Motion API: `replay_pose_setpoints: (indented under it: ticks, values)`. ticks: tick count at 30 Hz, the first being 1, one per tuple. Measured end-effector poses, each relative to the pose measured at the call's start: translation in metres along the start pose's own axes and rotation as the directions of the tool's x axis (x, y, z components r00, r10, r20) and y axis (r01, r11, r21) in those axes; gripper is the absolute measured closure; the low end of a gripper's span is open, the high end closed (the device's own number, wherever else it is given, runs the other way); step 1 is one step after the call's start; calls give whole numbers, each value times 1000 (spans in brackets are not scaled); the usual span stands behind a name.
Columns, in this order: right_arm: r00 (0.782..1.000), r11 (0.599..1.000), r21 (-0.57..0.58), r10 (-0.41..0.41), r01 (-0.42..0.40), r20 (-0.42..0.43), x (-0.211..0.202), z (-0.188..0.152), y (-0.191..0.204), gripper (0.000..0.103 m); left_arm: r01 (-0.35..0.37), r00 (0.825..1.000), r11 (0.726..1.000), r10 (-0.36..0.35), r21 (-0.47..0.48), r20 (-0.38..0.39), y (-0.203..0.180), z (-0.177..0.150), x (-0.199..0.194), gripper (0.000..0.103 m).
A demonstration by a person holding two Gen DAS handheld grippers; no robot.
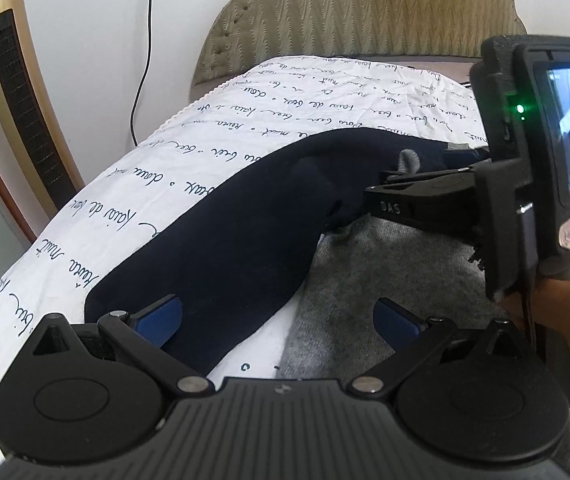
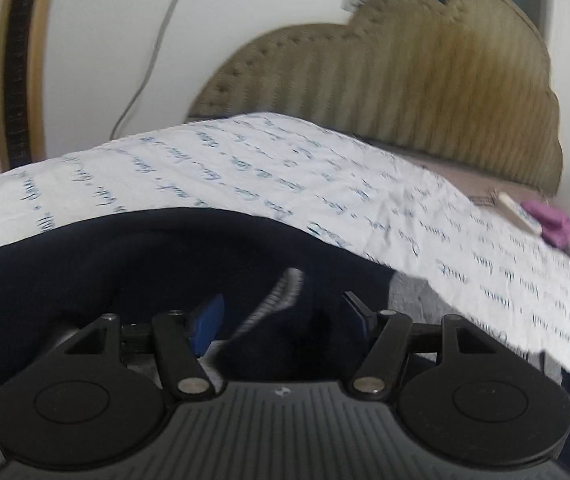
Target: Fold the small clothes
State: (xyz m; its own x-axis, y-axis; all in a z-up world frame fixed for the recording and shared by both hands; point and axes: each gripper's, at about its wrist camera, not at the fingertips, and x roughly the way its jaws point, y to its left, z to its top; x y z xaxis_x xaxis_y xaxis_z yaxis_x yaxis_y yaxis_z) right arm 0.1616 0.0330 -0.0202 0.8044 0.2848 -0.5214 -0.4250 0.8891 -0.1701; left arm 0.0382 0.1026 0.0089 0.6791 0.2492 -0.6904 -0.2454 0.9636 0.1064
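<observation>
Lying along the script-printed white bedsheet (image 1: 189, 148), the dark navy knit garment (image 1: 221, 248) sits unheld; left gripper (image 1: 277, 322) and right gripper (image 2: 283, 320) both gape, released for regripping

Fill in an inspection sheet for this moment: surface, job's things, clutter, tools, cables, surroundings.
Surface: bed under a white script-printed sheet.
Job's things: navy garment partly over a grey garment; grey drawstring showing.
Clutter: purple item and a pale stick at the bed's far side.
Tools: left tool open above the clothes; right tool open, navy cloth between its fingers.
Cables: black cable down the wall.
Surroundings: gold tower fan, padded headboard.
</observation>
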Motion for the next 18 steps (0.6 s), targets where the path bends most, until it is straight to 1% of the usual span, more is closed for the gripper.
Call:
replay_pose_setpoints:
  ticks: [3,6,9,12,15,18]
  values:
    - [1000,1000,-31,0,0,-4,-3,3,8,39,-2,1000,1000,2,-2,-1,0,-2,-3,0]
    - [999,999,-36,22,-23,-41,-2,6,12,39,-16,1000,1000,16,4,0,0,-4,-6,0]
    - [999,999,-51,12,-15,-50,-5,7,18,39,-23,1000,1000,23,-3,1,4,-5,-10,0]
    - [999,999,-27,23,-24,-48,-13,11,18,39,-23,1000,1000,23,-15,5,9,-7,-16,0]
    - [998,999,1,35,-35,-51,-22,14,19,32,-32,999,999,32,-20,10,14,-9,-22,0]
    - [998,999,-4,36,-36,-46,-32,16,23,32,-33,999,999,34,-32,10,23,-11,-27,0]
